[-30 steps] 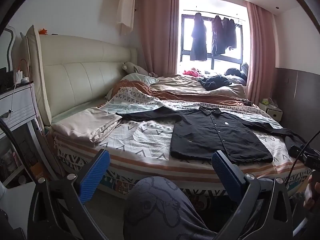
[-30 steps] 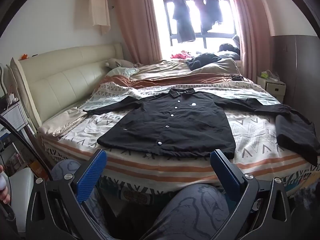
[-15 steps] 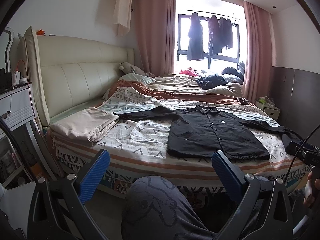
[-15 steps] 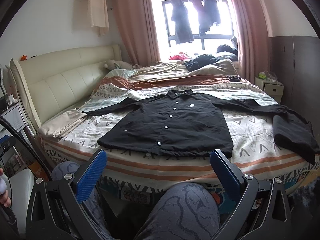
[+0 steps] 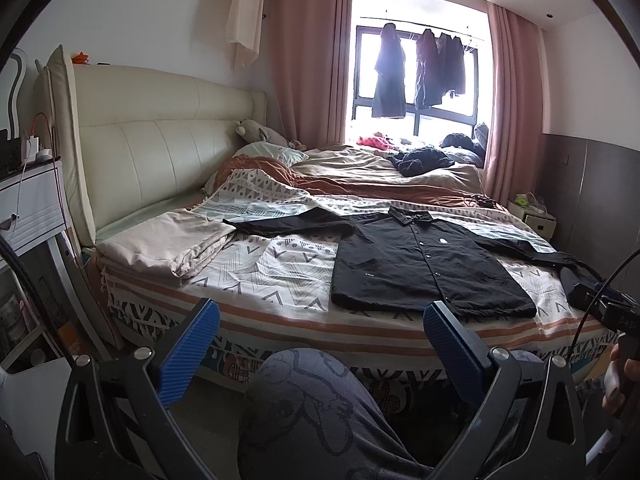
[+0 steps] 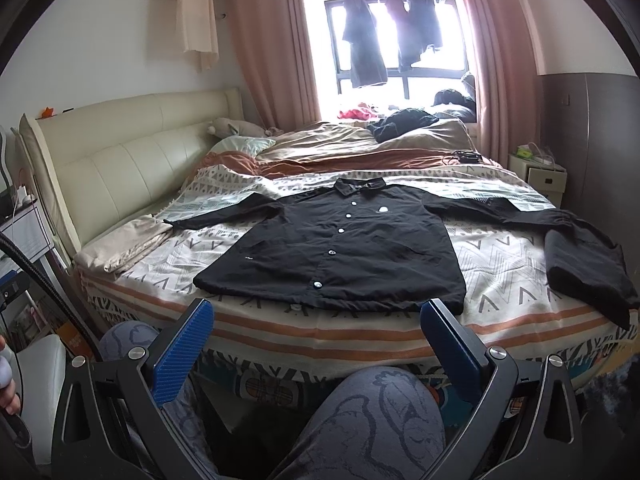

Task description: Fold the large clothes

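A black button-up shirt [image 5: 420, 266] [image 6: 344, 248] lies flat, front up, on the patterned bedspread [image 5: 276, 268] [image 6: 504, 264], both sleeves spread sideways. Its hem sits near the bed's front edge. My left gripper [image 5: 320, 326] is open, held back from the bed above a person's knee [image 5: 304, 392], with the shirt ahead to the right. The right gripper [image 6: 316, 322] is open too, short of the bed edge and roughly in line with the shirt's hem. Neither gripper touches cloth.
A folded beige cloth [image 5: 168, 246] [image 6: 128, 246] lies at the bed's left near the cream headboard [image 5: 160, 152]. A folded dark garment [image 6: 584, 276] rests at the right. Rumpled quilts, more dark clothes and a nightstand [image 6: 546, 176] are behind. The person's knees [image 6: 380, 412] fill the foreground.
Both grippers have pulled back and up a little from the bed, so the shirt looks slightly farther. The jaws stay open and the shirt has not moved.
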`<state>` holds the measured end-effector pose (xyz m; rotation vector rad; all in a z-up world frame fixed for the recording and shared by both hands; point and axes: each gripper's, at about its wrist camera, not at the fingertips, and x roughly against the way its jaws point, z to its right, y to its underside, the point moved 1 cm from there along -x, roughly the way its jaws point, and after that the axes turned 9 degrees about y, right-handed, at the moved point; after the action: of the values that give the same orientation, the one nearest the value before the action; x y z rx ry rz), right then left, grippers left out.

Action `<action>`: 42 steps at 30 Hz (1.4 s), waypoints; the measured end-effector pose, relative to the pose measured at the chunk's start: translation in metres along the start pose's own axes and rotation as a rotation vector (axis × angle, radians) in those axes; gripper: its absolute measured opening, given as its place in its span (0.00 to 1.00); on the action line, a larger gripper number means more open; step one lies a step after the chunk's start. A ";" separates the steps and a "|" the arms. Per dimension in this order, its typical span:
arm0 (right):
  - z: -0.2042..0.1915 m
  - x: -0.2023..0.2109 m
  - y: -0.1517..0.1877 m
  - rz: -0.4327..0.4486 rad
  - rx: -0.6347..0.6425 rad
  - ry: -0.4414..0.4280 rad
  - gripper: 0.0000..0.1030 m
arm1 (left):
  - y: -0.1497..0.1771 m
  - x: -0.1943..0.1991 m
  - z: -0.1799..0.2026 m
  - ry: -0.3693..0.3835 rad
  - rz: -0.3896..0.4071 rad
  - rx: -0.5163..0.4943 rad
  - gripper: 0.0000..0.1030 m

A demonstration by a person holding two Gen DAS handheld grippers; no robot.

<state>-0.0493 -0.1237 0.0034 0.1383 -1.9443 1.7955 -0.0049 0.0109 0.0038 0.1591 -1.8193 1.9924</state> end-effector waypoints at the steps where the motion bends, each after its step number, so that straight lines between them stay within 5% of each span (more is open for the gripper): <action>1: 0.001 -0.001 0.001 -0.002 -0.008 -0.002 1.00 | 0.001 0.002 0.000 0.002 0.002 -0.002 1.00; 31: 0.003 0.017 -0.001 0.044 -0.062 -0.002 1.00 | -0.014 0.023 0.015 0.050 0.001 -0.047 1.00; 42: -0.005 -0.010 -0.022 0.055 -0.060 -0.017 1.00 | -0.027 -0.005 0.004 0.064 -0.012 -0.025 1.00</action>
<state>-0.0308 -0.1245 0.0199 0.0812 -2.0299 1.7746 0.0089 0.0075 0.0273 0.0972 -1.7979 1.9429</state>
